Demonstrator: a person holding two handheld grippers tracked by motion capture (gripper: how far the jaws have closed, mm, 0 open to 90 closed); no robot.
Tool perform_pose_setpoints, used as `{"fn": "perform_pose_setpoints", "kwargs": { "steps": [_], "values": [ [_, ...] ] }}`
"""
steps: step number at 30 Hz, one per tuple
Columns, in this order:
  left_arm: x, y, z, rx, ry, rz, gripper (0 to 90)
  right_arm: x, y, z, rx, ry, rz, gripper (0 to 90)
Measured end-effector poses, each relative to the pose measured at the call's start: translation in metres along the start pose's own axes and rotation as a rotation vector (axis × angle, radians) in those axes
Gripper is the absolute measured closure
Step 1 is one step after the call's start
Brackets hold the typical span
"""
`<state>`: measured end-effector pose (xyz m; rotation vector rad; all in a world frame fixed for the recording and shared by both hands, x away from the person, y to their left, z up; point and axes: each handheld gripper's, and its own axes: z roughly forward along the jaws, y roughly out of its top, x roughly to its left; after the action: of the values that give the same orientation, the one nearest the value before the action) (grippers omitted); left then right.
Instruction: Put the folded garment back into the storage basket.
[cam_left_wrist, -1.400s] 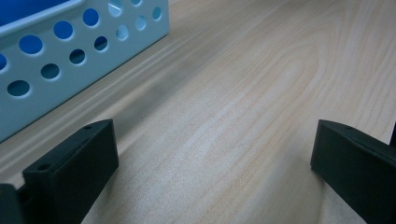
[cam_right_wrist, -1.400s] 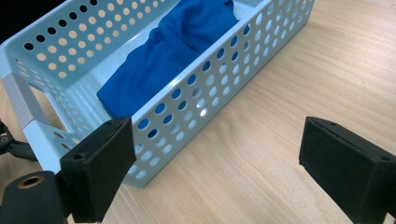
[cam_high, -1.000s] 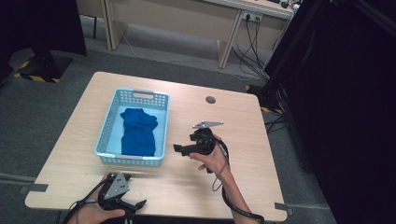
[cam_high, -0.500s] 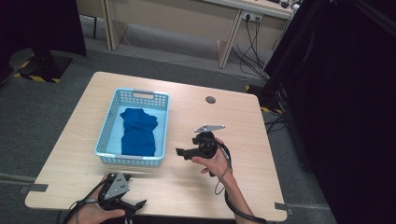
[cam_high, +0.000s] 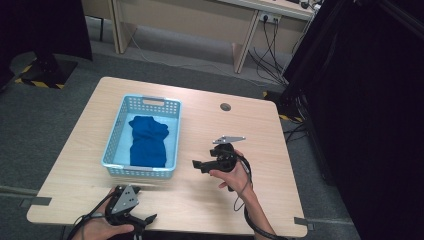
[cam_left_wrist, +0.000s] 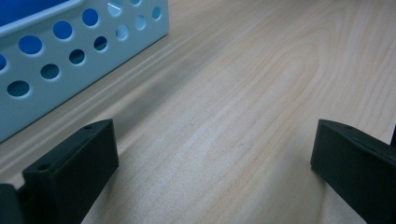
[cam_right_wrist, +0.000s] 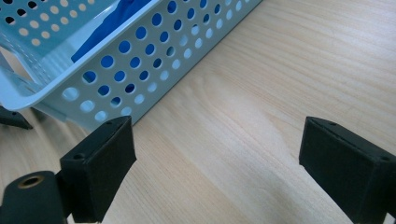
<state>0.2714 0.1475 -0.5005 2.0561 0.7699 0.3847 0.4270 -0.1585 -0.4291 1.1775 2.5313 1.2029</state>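
A light blue perforated basket (cam_high: 140, 171) stands on the left half of the wooden table (cam_high: 210, 120), with a folded dark blue cloth (cam_high: 148, 141) lying inside. My right gripper (cam_high: 198, 165) hovers just right of the basket's near corner, pointing left at it, open and empty. In the right gripper view the basket wall (cam_right_wrist: 140, 60) and the cloth (cam_right_wrist: 109, 25) lie ahead of the wide-apart jaws of that gripper (cam_right_wrist: 215, 149). My left gripper (cam_high: 148, 219) rests at the table's near edge, below the basket. Bare wood lies between the spread jaws of that gripper (cam_left_wrist: 215, 149), and the basket wall (cam_left_wrist: 56, 60) is at upper left.
A round cable hole (cam_high: 225, 106) sits near the table's far edge. Beyond the table are a desk with hanging cables (cam_high: 265, 45) and a black curtain (cam_high: 370, 100) to the right.
My right gripper has drifted slightly toward the near edge of the table. The left gripper, the basket and the cloth have not moved.
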Motion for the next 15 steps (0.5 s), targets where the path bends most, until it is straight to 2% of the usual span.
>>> {"fn": "perform_pose_setpoints", "kwargs": {
  "steps": [15],
  "values": [
    [0.000,0.000,0.000,0.000,0.000,0.000,0.0,-0.004,-0.010,-0.011,0.000,-0.020,0.003,11.4]
  ]
}}
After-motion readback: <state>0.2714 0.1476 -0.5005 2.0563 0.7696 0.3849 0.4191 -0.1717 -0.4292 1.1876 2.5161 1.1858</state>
